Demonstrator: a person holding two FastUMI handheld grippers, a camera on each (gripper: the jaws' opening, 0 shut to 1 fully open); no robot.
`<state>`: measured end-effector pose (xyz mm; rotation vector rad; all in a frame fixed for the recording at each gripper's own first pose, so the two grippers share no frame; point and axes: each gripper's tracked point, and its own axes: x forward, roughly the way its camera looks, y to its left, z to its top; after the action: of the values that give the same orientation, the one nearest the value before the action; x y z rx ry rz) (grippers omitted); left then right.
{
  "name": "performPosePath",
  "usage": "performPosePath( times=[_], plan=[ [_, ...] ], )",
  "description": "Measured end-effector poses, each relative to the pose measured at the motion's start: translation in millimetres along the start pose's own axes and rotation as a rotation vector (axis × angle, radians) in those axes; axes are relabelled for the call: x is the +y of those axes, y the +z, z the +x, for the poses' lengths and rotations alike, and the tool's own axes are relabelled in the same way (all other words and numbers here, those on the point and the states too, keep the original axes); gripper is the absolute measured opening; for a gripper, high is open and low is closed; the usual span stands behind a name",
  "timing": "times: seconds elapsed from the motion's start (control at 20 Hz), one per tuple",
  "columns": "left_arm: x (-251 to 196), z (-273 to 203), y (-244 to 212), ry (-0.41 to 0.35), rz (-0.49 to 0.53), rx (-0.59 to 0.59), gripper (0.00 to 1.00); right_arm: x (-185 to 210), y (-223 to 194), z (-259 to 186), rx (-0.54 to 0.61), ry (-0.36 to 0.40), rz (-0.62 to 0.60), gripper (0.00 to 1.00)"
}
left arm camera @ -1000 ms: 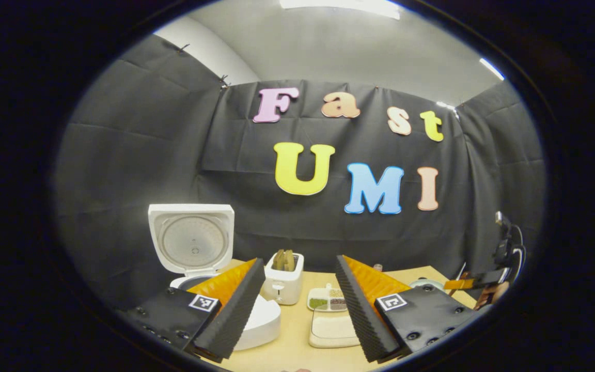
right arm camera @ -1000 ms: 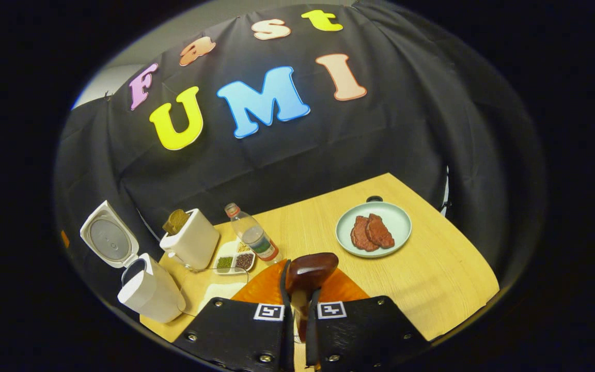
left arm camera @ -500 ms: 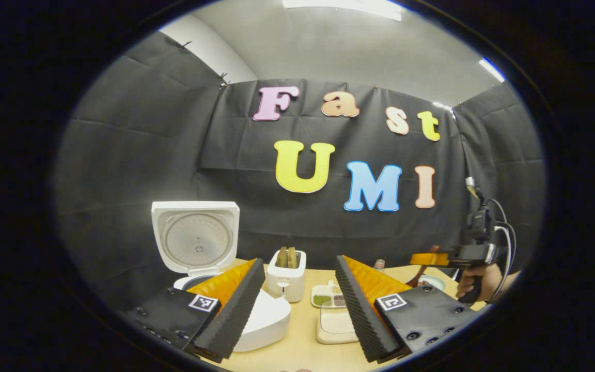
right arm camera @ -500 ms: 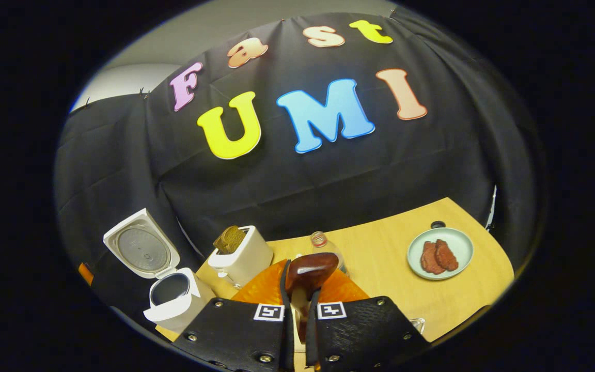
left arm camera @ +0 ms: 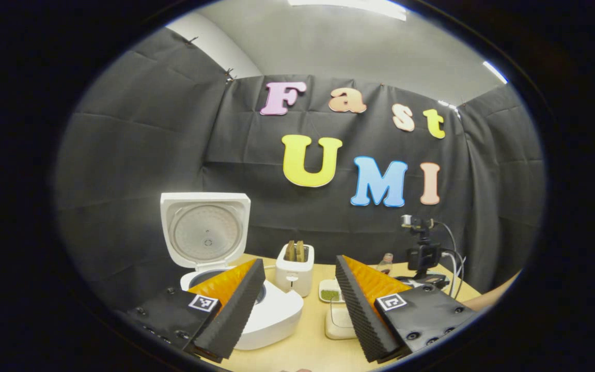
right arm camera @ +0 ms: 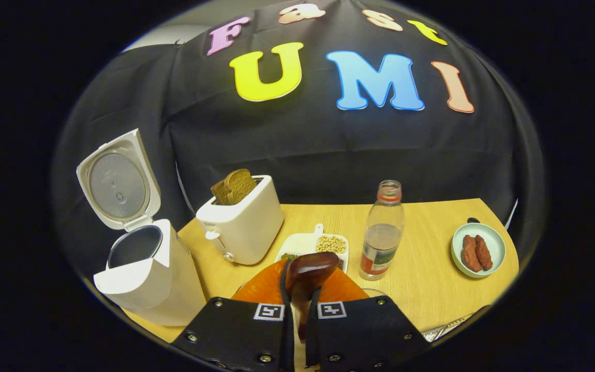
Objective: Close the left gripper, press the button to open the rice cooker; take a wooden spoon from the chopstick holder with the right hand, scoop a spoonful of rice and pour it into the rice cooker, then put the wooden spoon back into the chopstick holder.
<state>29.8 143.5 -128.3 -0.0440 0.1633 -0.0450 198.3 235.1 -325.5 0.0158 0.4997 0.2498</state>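
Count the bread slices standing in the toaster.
2: both bread slices stand side by side in the toaster slots, tops sticking out, between the open rice cooker and the bottle. None looks hidden.

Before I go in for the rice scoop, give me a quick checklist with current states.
1. Rice cooker lid open: ok, it stands upright and the pot mouth is exposed.
2. Wooden spoon held by the right gripper: ok, both fingers are shut on its handle.
3. Spoon bowl without rice: ok, none seen on it.
4. Left gripper clear of the pot: ok, open, beside the cooker.
5. Path past the bottle and toaster: ok, both stand farther back.
6. Rice dish location: cannot tell from the right gripper view.
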Motion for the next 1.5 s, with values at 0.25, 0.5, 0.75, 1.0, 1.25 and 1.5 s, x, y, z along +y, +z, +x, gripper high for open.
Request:
performPosePath(
  times=[0.25,0.5,0.75,1.0,1.25,1.5],
  plan=[
    [12,-2,-8,0.015,-0.001,0.024,0.95,29,-20,-3,0.019,0.062,0.06,0.09],
    [13,-2,-8,0.022,-0.006,0.025,0.96,29,-24,-8,0.045,0.116,0.298,0.09],
    [13,-6,-5,0.002,-0.02,0.017,0.96,-9,-1,-33,-0.031,0.137,0.527,0.09],
    [6,-4,-3,-0.022,-0.02,0.015,0.96,-42,22,-58,-0.097,0.166,0.782,0.09],
    [1,-5,3,-0.046,0.0,0.001,0.96,-50,70,-93,-0.18,0.274,1.013,0.09],
    [4,-9,4,-0.071,0.014,-0.011,0.95,-27,110,-113,-0.22,0.379,1.019,0.09]
  ],
)
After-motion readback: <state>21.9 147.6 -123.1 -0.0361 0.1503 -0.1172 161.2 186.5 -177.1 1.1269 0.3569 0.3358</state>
